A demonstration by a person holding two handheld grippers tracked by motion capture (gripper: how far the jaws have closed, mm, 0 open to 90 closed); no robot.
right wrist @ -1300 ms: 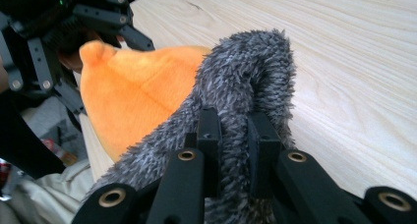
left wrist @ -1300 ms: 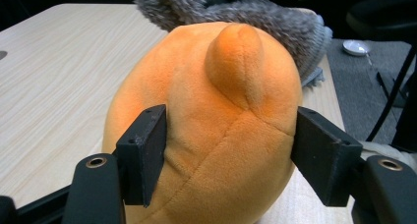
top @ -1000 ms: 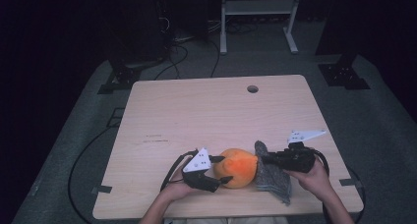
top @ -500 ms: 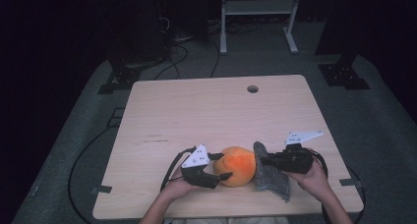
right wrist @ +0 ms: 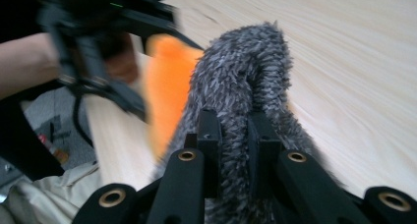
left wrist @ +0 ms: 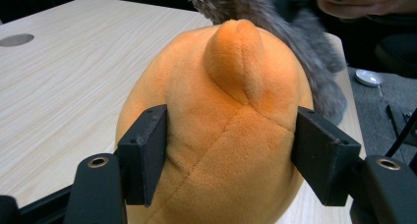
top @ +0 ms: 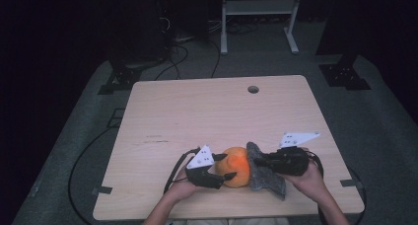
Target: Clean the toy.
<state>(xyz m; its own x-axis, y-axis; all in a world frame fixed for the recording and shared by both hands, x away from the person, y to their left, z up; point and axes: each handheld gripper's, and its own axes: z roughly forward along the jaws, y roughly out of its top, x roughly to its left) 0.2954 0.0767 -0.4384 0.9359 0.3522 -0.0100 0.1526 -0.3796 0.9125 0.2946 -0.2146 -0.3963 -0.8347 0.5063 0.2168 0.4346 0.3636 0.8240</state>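
Note:
A round orange plush toy (top: 238,163) (left wrist: 221,86) rests near the table's front edge. My left gripper (top: 225,167) (left wrist: 228,130) is shut on it, one pad pressing each side, and its jaws have just closed slightly further on it. A grey furry cloth (top: 266,178) (right wrist: 246,81) (left wrist: 305,62) drapes against the toy's right side. My right gripper (top: 259,162) (right wrist: 235,126) is shut on a fold of this cloth and holds its top edge lifted off the table.
The wooden table (top: 207,116) has a cable hole (top: 253,89) at the back right. Black cables (top: 88,156) trail over the grey floor on the left. White rack legs (top: 224,32) stand behind the table.
My right gripper has carried the grey cloth a little left and up, closer against the orange toy. The left gripper and the toy have stayed in place.

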